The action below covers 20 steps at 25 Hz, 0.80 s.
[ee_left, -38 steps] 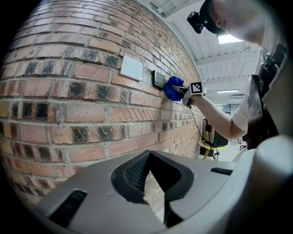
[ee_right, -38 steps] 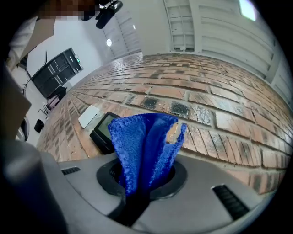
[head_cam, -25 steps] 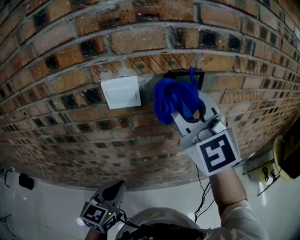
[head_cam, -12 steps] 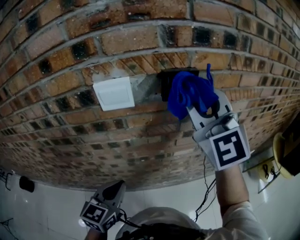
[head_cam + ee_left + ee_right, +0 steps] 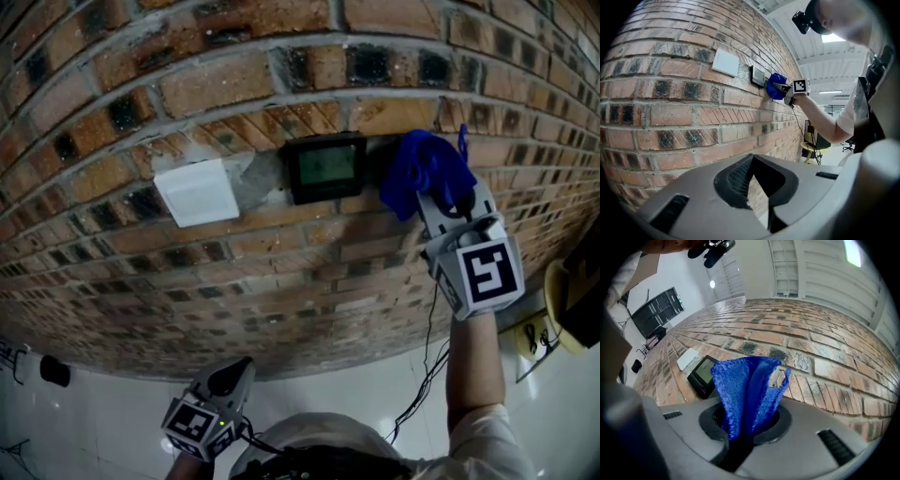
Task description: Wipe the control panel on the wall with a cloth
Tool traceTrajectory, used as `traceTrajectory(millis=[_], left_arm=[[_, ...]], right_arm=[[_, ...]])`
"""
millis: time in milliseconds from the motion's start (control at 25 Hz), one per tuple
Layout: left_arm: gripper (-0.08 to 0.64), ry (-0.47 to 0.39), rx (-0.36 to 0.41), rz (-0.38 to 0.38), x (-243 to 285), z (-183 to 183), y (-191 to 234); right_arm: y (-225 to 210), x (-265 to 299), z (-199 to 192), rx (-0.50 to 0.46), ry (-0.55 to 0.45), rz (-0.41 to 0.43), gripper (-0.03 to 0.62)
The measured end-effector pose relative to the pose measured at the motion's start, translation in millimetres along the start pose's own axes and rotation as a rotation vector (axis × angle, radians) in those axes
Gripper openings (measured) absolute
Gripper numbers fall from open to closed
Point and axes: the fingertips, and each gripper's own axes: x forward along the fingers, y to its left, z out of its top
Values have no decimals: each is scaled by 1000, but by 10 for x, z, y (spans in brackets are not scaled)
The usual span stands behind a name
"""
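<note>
Two grippers are held by one person in front of a red brick wall [image 5: 281,281]. A small black control panel with a dim green screen [image 5: 325,167] is fixed on the wall. Just to its left is a plain white square plate [image 5: 195,190].

The right gripper [image 5: 448,208] is up at the wall. Its fingers are closed tight on a soft blue cloth [image 5: 747,390]. The cloth sticks out past the fingers in a bunchy fold. It sits just to the right of the panel, over bare brick, and does not cover the screen. I cannot tell if the cloth touches the wall.

The left gripper [image 5: 234,375] is low down, near the person and well apart from the panel. Its fingers [image 5: 740,180] are closed together with nothing held between them.
</note>
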Motion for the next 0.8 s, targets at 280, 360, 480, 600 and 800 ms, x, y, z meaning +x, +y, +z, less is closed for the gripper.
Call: traceTrajectory(millis=[280,360,480,600,800], left_arm=[[2,7,3,42,61,42,-112],[2,3,-16,64,62,70,-173],[1,12,-38,120,1,50,-227],[0,44,-55,188,-80,-9,-251],[2,72,-75,271,-278,-125,-311]], right_arm=[[-12,-1,-7,12,-45,35,91],[4,-44,10,36,-64,43,89],[73,-228,-65,78,-79,53,89],[166,-527,-360,136,-51,79,89],[563,-1132,-1013,230,63,155,89]])
